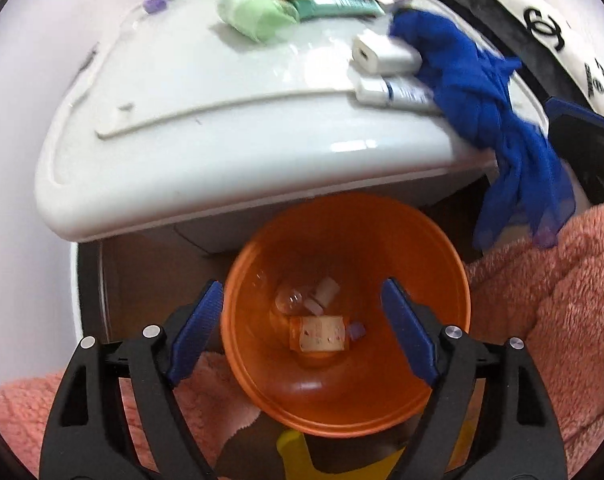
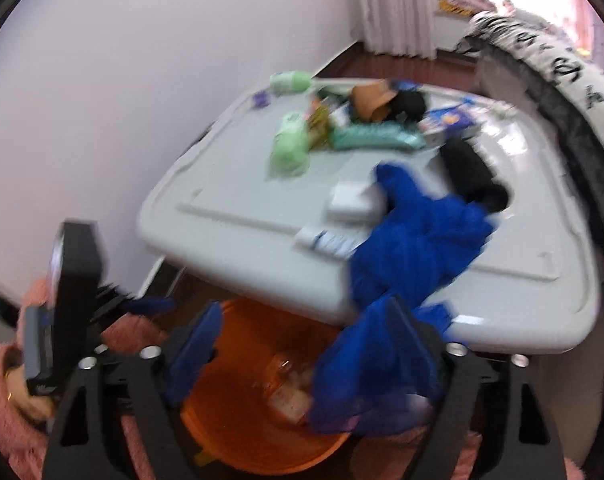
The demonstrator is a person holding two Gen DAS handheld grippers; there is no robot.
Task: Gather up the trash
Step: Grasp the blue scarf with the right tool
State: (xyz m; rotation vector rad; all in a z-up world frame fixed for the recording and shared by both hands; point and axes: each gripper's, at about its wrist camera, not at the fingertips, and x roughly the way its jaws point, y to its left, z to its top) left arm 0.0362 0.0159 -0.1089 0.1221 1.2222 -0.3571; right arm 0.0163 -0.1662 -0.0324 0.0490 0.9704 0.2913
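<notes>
My left gripper (image 1: 302, 284) stands open right over an orange bin (image 1: 342, 392), with nothing between its blue pads. In the bin lie a pale printed wrapper (image 1: 322, 334), a clear plastic piece (image 1: 289, 300) and small scraps. In the blurred right wrist view my right gripper (image 2: 302, 304) is open above the same orange bin (image 2: 241, 440). A blue cloth (image 2: 414, 248) hangs off the edge of the white table (image 2: 237, 200) and drapes loosely in front of the right finger. The pads do not press it. The blue cloth (image 1: 474, 80) also shows at the table's right corner.
On the white table (image 1: 221, 120) lie green rolls (image 1: 257, 14), a white box (image 1: 382, 52), a tube (image 1: 394, 92), a teal packet (image 2: 378, 136) and a black roll (image 2: 470, 176). Pink fleece (image 1: 562, 300) flanks the bin. The other tool's black body (image 2: 73, 280) stands at the left.
</notes>
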